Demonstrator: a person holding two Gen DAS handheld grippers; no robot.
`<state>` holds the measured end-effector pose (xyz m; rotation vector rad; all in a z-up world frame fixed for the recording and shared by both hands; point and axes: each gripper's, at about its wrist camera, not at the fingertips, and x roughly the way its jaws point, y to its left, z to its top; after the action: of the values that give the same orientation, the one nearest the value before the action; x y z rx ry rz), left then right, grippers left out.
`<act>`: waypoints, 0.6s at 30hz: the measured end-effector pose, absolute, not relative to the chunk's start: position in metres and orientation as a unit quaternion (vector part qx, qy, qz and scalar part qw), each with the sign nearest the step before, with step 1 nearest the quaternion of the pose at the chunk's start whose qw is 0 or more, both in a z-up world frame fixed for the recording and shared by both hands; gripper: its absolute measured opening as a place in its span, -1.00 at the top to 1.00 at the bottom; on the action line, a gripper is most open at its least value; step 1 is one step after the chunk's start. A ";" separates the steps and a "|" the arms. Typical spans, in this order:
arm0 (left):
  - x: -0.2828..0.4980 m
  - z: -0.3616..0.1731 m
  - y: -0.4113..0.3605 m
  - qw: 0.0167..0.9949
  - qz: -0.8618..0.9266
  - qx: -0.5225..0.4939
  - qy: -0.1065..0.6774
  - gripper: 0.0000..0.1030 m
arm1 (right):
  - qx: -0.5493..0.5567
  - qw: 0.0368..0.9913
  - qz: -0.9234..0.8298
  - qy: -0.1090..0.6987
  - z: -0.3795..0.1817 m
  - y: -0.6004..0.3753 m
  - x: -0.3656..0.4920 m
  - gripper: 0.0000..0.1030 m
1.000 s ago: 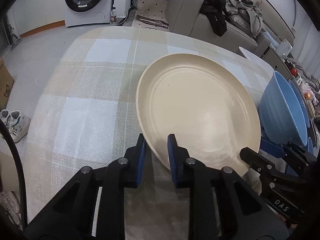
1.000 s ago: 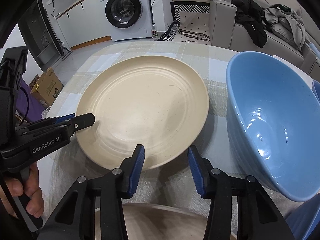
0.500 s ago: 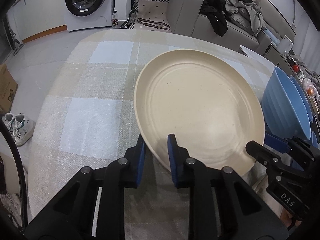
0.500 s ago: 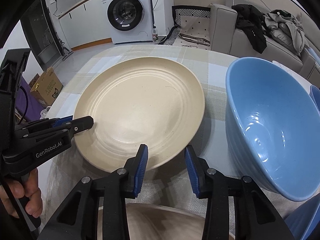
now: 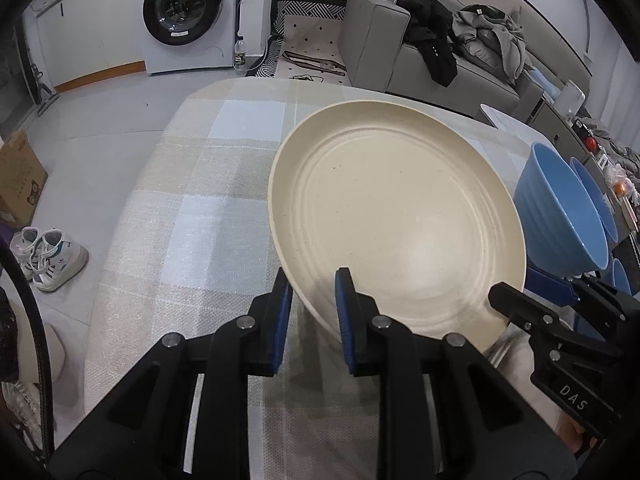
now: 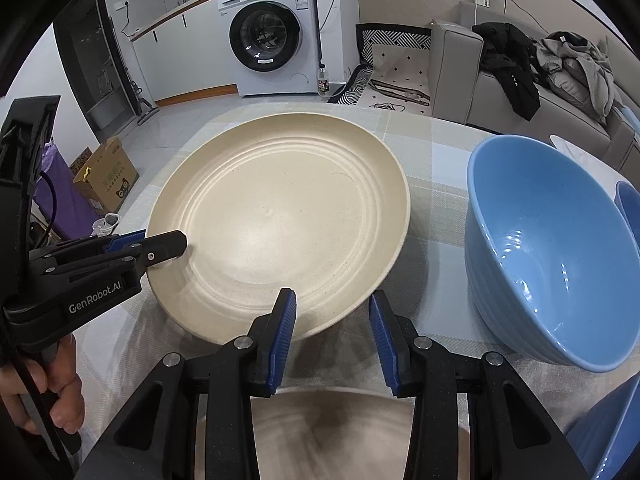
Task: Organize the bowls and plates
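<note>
A large cream plate is held by its near-left rim in my left gripper, which is shut on it; the plate hangs tilted just above the checked tablecloth. In the right wrist view, the left gripper clamps the plate from the left. My right gripper stands open, and the plate's near rim lies between its fingers without either pad pressing on it. A second, brownish plate lies blurred beneath the right gripper. In the left wrist view, the right gripper is at the plate's right rim.
A big blue bowl stands right of the plate, with more blue bowls behind and beside it. The table's rounded edge drops to the floor on the left, where shoes and a cardboard box sit. A grey sofa lies beyond.
The left gripper has lifted the cream plate a little and carried it away from the blue bowl. The right gripper's jaws have narrowed.
</note>
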<state>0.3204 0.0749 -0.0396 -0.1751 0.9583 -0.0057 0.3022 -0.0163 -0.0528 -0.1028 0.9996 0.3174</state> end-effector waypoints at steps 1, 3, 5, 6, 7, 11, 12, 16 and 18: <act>0.317 -0.037 0.075 0.885 -0.002 -0.084 0.458 0.63 | -0.048 0.865 0.154 0.476 -0.051 -0.016 0.301 0.24; 0.310 -0.031 0.075 0.887 0.000 -0.082 0.454 0.63 | -0.044 0.865 0.158 0.474 -0.047 -0.016 0.297 0.24; 0.304 -0.025 0.074 0.890 0.001 -0.080 0.450 0.63 | -0.042 0.866 0.161 0.472 -0.045 -0.017 0.293 0.24; 0.300 -0.022 0.074 0.891 0.001 -0.078 0.448 0.63 | -0.041 0.867 0.163 0.470 -0.042 -0.017 0.290 0.24; 0.297 -0.020 0.073 0.892 0.002 -0.076 0.447 0.63 | -0.041 0.868 0.163 0.468 -0.041 -0.017 0.287 0.24; 0.282 -0.008 0.068 0.896 0.001 -0.071 0.439 0.62 | -0.043 0.872 0.164 0.460 -0.034 -0.019 0.277 0.24; 0.279 -0.005 0.066 0.897 0.000 -0.071 0.437 0.62 | -0.044 0.873 0.164 0.457 -0.031 -0.020 0.273 0.24; 0.264 0.005 0.060 0.901 -0.002 -0.068 0.429 0.62 | -0.044 0.877 0.164 0.450 -0.023 -0.023 0.263 0.24; 0.255 0.011 0.057 0.903 -0.003 -0.065 0.425 0.62 | -0.043 0.879 0.164 0.446 -0.019 -0.026 0.256 0.24</act>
<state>0.2550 0.0568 0.0115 -0.1352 0.8783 -0.0054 0.2560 -0.0265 -0.0186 -0.0897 0.9302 0.3413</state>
